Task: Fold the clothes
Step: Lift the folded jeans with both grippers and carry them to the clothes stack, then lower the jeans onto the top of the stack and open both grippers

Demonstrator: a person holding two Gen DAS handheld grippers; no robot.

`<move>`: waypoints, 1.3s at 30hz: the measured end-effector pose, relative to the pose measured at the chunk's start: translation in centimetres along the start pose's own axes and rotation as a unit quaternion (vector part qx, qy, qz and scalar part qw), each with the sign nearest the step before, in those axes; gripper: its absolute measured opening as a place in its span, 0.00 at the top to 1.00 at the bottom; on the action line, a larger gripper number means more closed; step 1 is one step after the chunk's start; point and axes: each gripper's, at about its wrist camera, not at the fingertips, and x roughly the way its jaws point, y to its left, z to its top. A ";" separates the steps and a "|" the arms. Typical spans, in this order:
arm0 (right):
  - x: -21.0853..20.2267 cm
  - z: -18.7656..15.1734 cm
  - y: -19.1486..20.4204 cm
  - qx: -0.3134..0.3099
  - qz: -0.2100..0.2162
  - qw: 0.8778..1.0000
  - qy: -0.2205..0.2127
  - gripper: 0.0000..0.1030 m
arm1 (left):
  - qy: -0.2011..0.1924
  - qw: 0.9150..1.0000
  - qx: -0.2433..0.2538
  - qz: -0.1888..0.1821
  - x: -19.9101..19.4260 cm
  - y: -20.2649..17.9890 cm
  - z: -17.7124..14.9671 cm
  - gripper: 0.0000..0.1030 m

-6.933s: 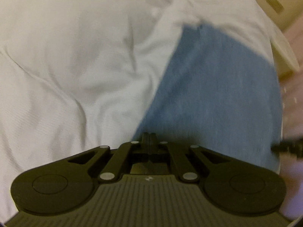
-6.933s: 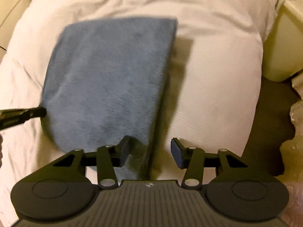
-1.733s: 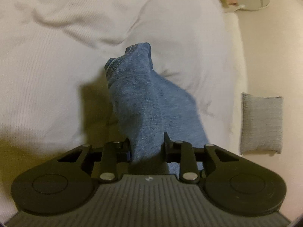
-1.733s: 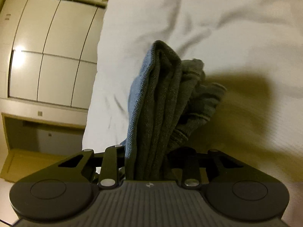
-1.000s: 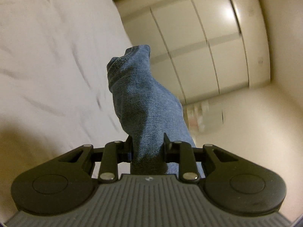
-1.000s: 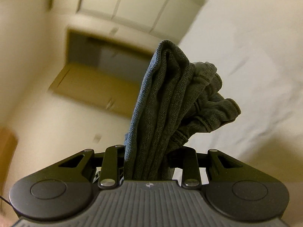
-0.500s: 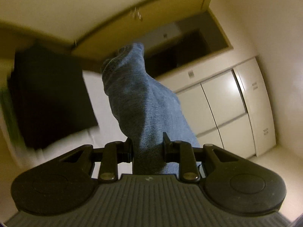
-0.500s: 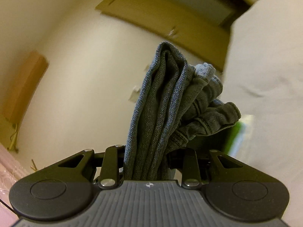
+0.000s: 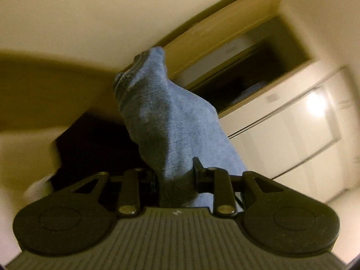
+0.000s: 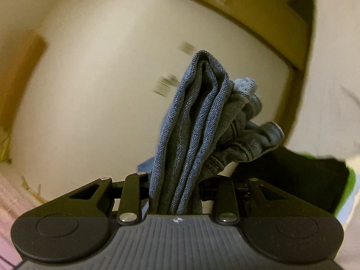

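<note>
The folded blue jeans (image 9: 171, 121) stick up between the fingers of my left gripper (image 9: 174, 176), which is shut on one end of the bundle. My right gripper (image 10: 174, 185) is shut on the other end of the jeans (image 10: 198, 121), where several stacked denim layers and a bunched hem stand up from the jaws. Both grippers hold the bundle in the air, away from the bed. The part of the jeans hanging below the grippers is hidden.
A dark folded pile (image 9: 94, 148) lies low on the left in the left wrist view; the dark pile (image 10: 292, 175) also shows at the right in the right wrist view, beside something green (image 10: 349, 180). White cabinet doors (image 9: 292, 135) and an open dark shelf (image 9: 247, 76) stand ahead. A plain wall (image 10: 101, 90) fills the right wrist view.
Both grippers have swung away from the white bed with the jeans still gripped. The views now show wall, cabinets, the open shelf and a dark pile, which has drawn nearer.
</note>
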 end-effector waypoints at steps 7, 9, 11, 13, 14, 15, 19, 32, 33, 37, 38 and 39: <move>2.8 -2.9 -7.5 0.108 -0.108 0.987 0.042 0.60 | 0.015 1.000 -0.027 -0.003 1.2 1.9 -0.2 0.76; 2.6 -2.7 -6.1 0.081 -0.111 0.990 0.041 0.60 | 0.021 0.999 -0.030 -0.002 1.3 2.0 -0.1 0.75; 2.5 -2.2 -5.3 0.063 -0.123 0.989 0.049 0.56 | 0.024 0.999 -0.037 0.012 1.5 1.8 -0.3 0.72; 2.5 -2.0 -5.2 0.063 -0.151 0.985 0.048 0.35 | 0.019 0.999 -0.041 0.023 0.4 1.8 0.2 0.71; 2.5 -2.0 -5.2 0.065 -0.167 0.983 0.046 0.32 | 0.014 0.999 -0.036 0.031 -0.2 1.6 0.4 0.71; 2.0 -2.0 -5.1 0.064 -0.180 0.981 0.038 0.27 | 0.010 0.999 -0.031 0.039 -0.8 1.5 0.5 0.71; -2.1 -2.4 -3.5 0.017 -0.232 0.972 -0.014 0.12 | -0.015 0.997 0.012 0.073 -4.1 0.2 0.7 0.72; 0.1 -6.0 3.4 -0.233 -0.306 0.923 -0.004 0.79 | 0.004 0.978 0.171 0.115 -3.8 -2.8 -1.9 0.76; 0.5 -6.3 3.4 -0.235 -0.303 0.924 0.004 0.80 | 0.009 0.977 0.175 0.123 -3.5 -2.7 -1.8 0.76; 2.8 -8.2 3.0 -0.254 -0.311 0.915 0.038 0.82 | 0.019 0.972 0.191 0.139 -2.7 -3.1 -1.3 0.76; 3.0 -8.1 2.8 -0.252 -0.313 0.915 0.039 0.82 | 0.019 0.971 0.191 0.139 -2.9 -3.3 -1.3 0.77; 3.2 -7.9 2.8 -0.247 -0.315 0.916 0.039 0.82 | 0.019 0.971 0.190 0.141 -3.1 -3.4 -1.5 0.78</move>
